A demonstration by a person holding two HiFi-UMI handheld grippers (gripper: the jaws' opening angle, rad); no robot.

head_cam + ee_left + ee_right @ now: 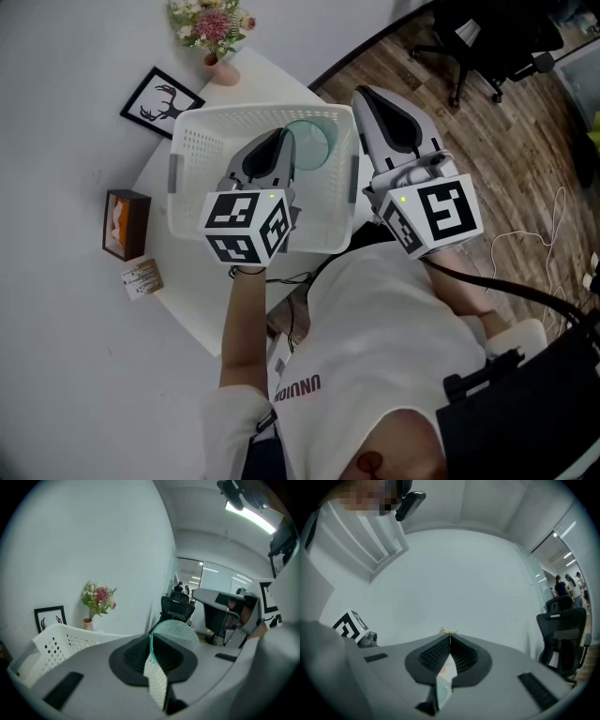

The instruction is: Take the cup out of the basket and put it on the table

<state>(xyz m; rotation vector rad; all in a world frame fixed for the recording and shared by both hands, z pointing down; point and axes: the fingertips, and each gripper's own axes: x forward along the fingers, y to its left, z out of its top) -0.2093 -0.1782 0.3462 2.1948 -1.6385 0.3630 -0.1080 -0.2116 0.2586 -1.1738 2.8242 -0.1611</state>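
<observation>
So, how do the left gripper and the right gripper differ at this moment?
The left gripper is shut on the wall of the green cup; the right gripper is shut on nothing. The left gripper hangs over the white basket; the right gripper is outside it, off its right side in the head view. Both are the same grey design.

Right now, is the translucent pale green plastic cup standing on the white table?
No, the left gripper pinches the cup in its jaws over the white perforated plastic basket.
</observation>
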